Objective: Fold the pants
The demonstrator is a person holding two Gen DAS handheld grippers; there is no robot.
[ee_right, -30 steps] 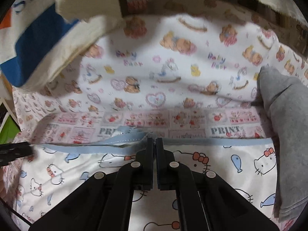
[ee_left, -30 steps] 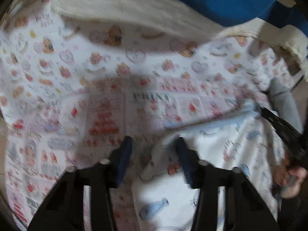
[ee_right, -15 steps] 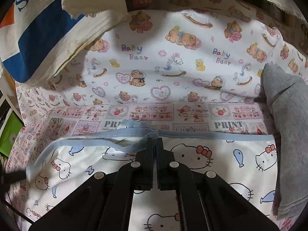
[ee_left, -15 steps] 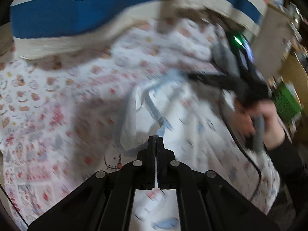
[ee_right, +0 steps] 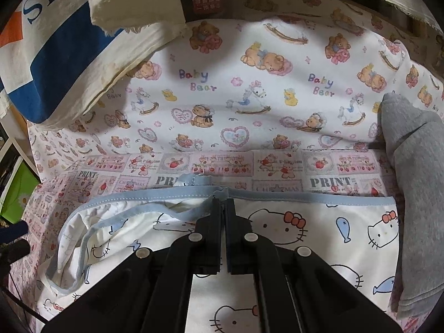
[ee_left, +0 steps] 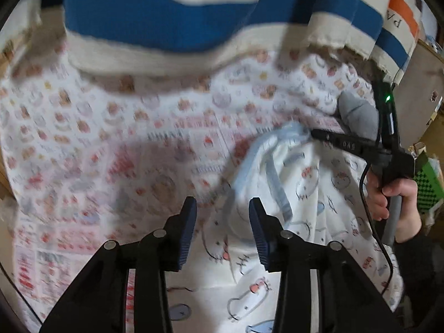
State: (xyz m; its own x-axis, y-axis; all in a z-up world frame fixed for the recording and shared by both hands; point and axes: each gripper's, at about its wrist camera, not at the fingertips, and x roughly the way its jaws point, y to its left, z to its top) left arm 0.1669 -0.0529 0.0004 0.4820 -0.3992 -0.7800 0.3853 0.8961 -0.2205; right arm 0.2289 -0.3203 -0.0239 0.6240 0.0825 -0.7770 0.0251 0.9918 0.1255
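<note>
The pants point(ee_right: 319, 238), white with cartoon cats and fish and a pale blue waistband point(ee_right: 277, 194), lie flat on a printed sheet point(ee_right: 249, 88) spread over the surface, their band running across the middle and the legs trailing toward the near edge. The right gripper point(ee_right: 224, 208) has its fingers pressed together on the waistband near its midpoint, pinning the blue trim. The left gripper point(ee_left: 222, 216) hangs over the left end of the waist with its fingers apart and nothing between them; below it the band is rumpled, the opening gaping and a loose blue edge curling back. A grey garment point(ee_right: 416, 180) rests along the right edge of the sheet, touching the pants' side, and a blue, white and orange striped cloth point(ee_left: 166, 22) drapes over the far left corner. The fabric looks thin, light and very limp, so it will likely sag and crease wherever it is unsupported; the stitched band seems the firmest part. A sound hold for the open gripper would be the doubled trim at the left waist corner, catching both layers so the opening closes.
</note>
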